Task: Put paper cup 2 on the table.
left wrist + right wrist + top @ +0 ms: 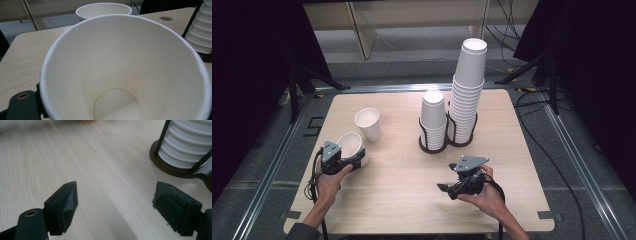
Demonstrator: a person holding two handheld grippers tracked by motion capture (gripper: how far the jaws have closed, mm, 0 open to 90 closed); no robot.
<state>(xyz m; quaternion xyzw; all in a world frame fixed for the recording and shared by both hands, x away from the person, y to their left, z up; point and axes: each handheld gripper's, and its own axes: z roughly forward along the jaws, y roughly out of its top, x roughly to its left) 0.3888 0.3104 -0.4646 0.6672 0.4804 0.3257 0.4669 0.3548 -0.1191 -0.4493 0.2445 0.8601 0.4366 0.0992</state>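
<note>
At left of the high view, your left gripper [343, 161] clasps a tilted cup [350, 145], mouth toward its camera, likely for carrying. A second cup [367, 123] stands just behind. At lower centre-right, your right gripper [451, 188] waits low, jaws wide, empty. Its own view shows that gap and the rack [167, 165] base.

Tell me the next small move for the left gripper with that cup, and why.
Probably carry the tilted cup held by the left gripper toward the upright cup just behind it, perhaps to nest them. The right gripper sits open on the table.
</note>
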